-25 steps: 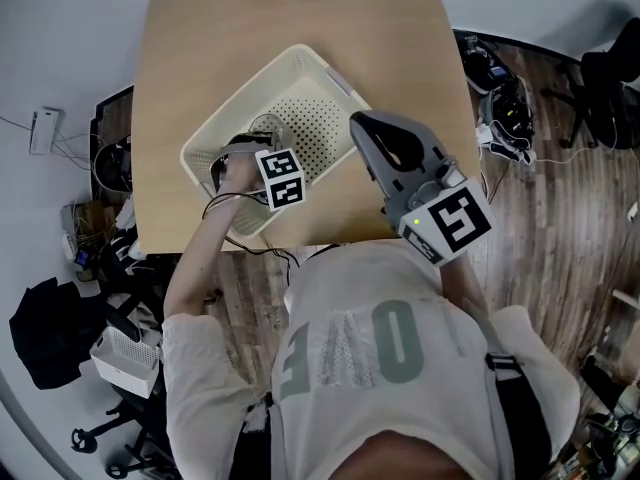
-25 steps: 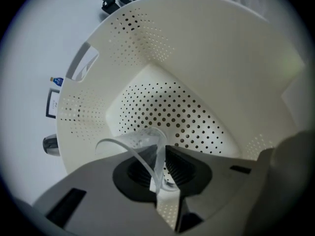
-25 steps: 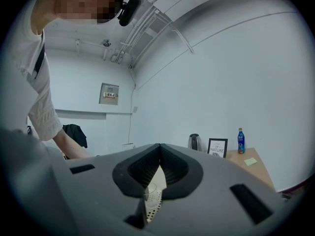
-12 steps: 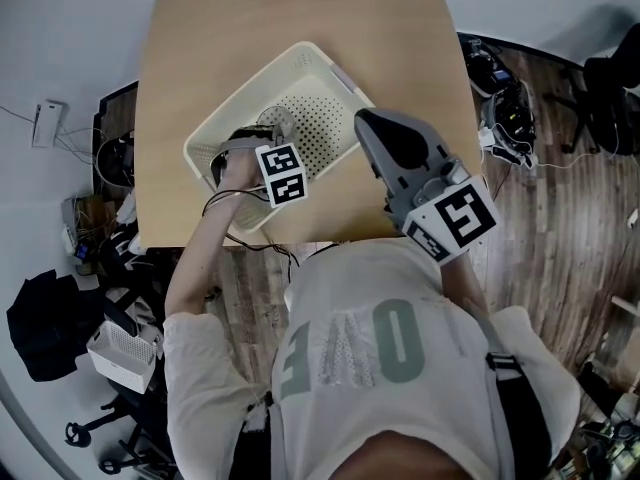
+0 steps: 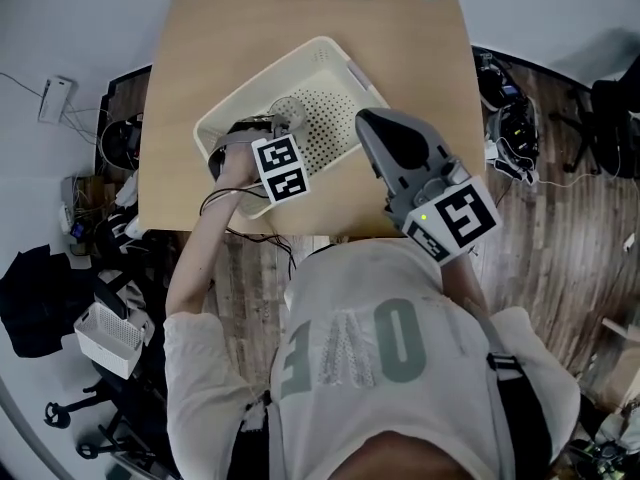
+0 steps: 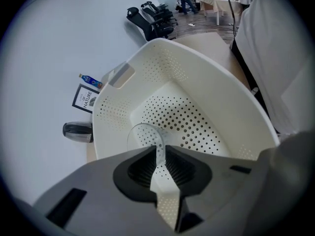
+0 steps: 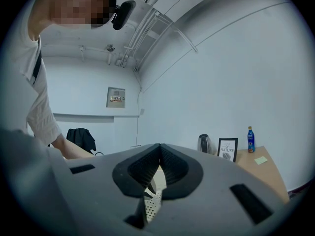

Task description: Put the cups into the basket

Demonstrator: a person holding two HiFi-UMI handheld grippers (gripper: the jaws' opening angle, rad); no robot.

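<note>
One cup (image 6: 140,132) in L gripper (image 6: 160,150), inside basket (image 6: 224,107); R gripper (image 7: 159,162) closed, empty

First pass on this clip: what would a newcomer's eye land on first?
The white perforated basket on the wooden table dominates. The left gripper is down inside it, jaws pinched on the wall of a clear cup. The right gripper hangs to the basket's right, raised, jaws together with nothing between them.
</note>
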